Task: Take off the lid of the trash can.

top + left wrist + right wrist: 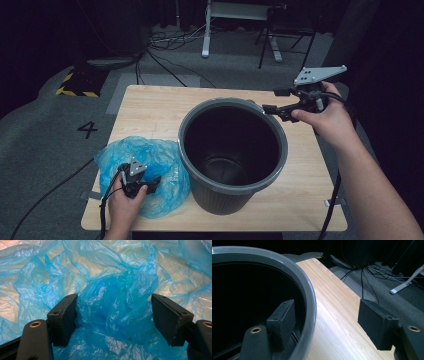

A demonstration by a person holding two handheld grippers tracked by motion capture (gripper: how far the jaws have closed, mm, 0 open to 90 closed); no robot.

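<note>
Nearest, hovering over the crumpled blue bag (pixel 150 170) on the surface (pixel 150 107), left gripper (pixel 113 317) jaws spread around a fold, not yet pinching. Farther, straddling the empty bin (pixel 233 150) rim, right gripper (pixel 325 322) jaws released. Lining apparently not begun.

Crumpled blue plastic bag (pixel 150 165) lies beside the upright, seemingly empty grey bin (pixel 232 160).

Overhead light brightens the table (pixel 150 107) amid dark surroundings; glare sheens the plastic bag (pixel 112 302).
</note>
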